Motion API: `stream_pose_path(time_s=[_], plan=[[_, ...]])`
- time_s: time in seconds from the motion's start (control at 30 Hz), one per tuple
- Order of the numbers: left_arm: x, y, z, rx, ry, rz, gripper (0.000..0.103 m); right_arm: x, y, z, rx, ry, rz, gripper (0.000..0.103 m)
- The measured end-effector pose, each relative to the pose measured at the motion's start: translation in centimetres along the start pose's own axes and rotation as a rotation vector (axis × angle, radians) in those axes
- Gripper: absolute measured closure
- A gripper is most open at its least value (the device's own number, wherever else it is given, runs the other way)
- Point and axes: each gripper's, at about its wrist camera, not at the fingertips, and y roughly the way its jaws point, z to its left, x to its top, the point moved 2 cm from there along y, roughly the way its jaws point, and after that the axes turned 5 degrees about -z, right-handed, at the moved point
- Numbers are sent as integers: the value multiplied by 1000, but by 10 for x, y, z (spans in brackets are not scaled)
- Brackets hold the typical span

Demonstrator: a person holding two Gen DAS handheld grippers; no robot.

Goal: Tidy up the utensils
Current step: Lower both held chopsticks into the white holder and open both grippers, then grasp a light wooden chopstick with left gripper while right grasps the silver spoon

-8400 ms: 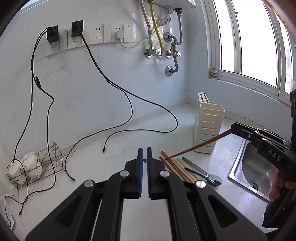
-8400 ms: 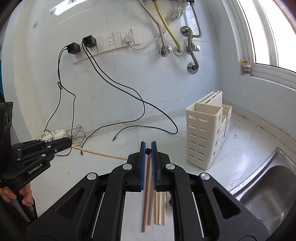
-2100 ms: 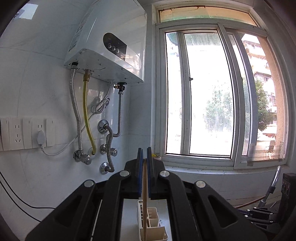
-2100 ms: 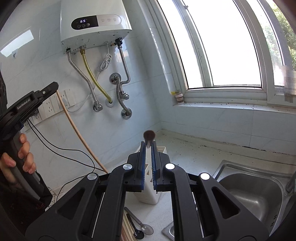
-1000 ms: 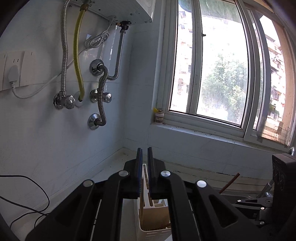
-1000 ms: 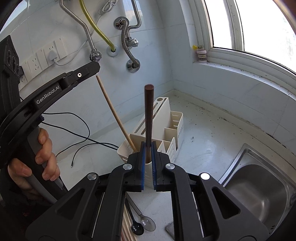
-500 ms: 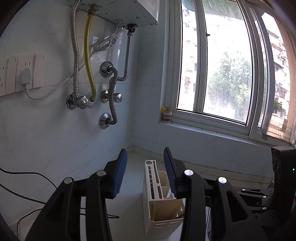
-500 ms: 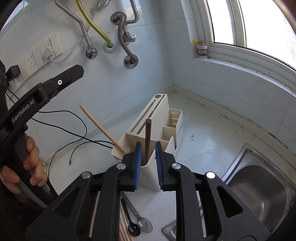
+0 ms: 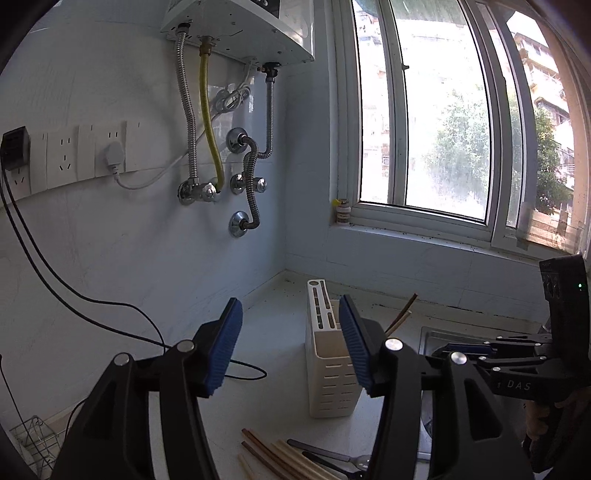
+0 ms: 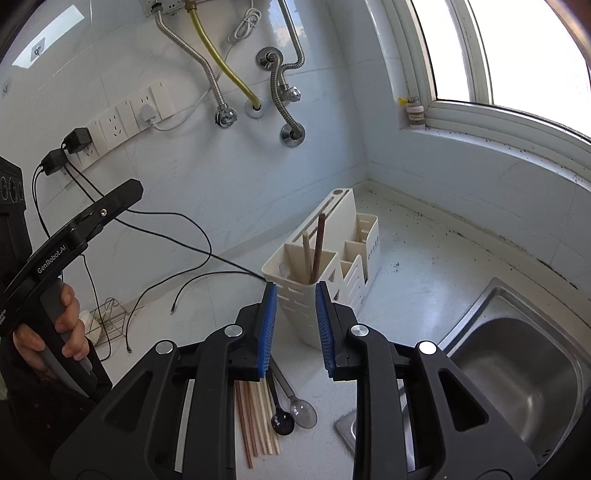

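A cream utensil holder [image 10: 325, 269] stands on the white counter [image 10: 424, 273] near the corner. It also shows in the left wrist view [image 9: 328, 369]. A pale chopstick [image 10: 306, 254] and a dark brown chopstick [image 10: 318, 247] stand in its front compartment. Several more chopsticks [image 10: 258, 417] and two spoons [image 10: 291, 410] lie on the counter in front of it. My right gripper [image 10: 294, 325] is open and empty just in front of the holder. My left gripper [image 9: 288, 347] is open and empty, above the counter to the holder's left.
A steel sink [image 10: 517, 376] is sunk into the counter at the right. Black cables [image 10: 192, 251] trail from wall sockets [image 10: 122, 122] across the counter. A wire rack [image 10: 107, 317] stands at the far left. Pipes [image 9: 251, 177] and a water heater [image 9: 251, 33] hang on the wall.
Both grippers have opened and let go of their chopsticks, which now stand in the holder. Both grippers have drawn back from the holder.
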Motion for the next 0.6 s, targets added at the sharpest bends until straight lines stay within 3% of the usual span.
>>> stream_pose_path(time_s=[0.37,0.6], plan=[[-106,-40,11,29,-89,197,49,-92,41,-37,-13,177,230,82],[-182,-56,6,28,-114,372,49,-133,61,-56,2,389,287,82]])
